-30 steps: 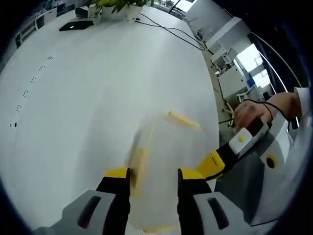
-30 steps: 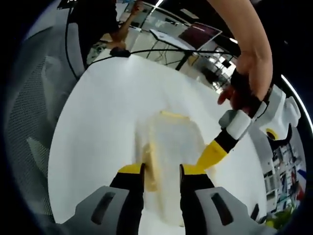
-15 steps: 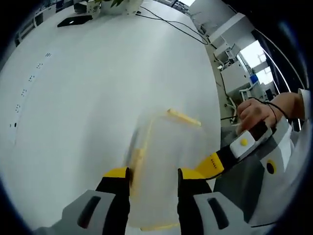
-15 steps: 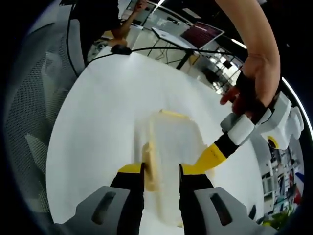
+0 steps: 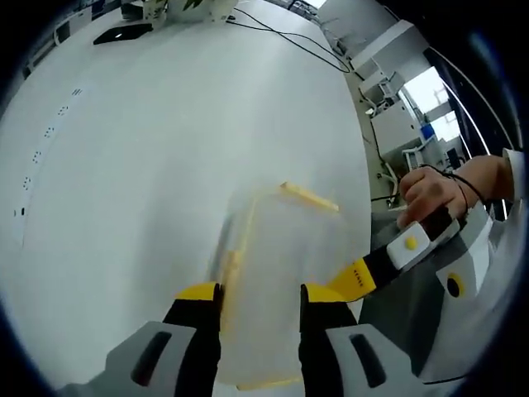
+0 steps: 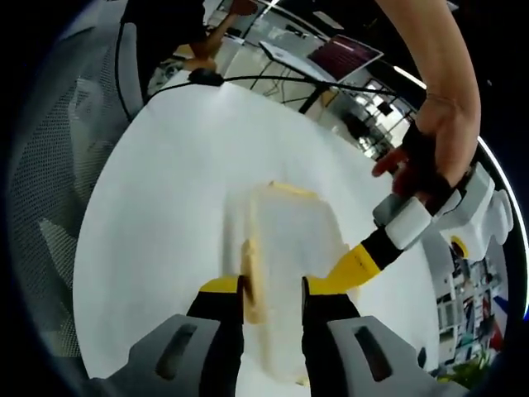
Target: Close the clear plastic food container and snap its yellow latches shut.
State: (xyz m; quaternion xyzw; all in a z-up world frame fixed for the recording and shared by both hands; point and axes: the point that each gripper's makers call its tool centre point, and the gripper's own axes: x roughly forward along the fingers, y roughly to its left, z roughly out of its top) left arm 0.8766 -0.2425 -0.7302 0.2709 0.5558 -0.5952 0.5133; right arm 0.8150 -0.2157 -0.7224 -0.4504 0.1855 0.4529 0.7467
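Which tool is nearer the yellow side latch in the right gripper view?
Right. The right tool is beside the yellow side latch; the left tool is at the clear plastic food container's opposite edge.

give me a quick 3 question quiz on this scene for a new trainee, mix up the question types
1. True or false: the clear plastic food container rests on the white table.
2. Multiple choice: in the right gripper view, the left gripper touches the container at its A) near end, B) right side, C) far end.
3. Fill in: the latch on the container's far end is coloured ____.

Key: 1 true; 2 B; 3 yellow.
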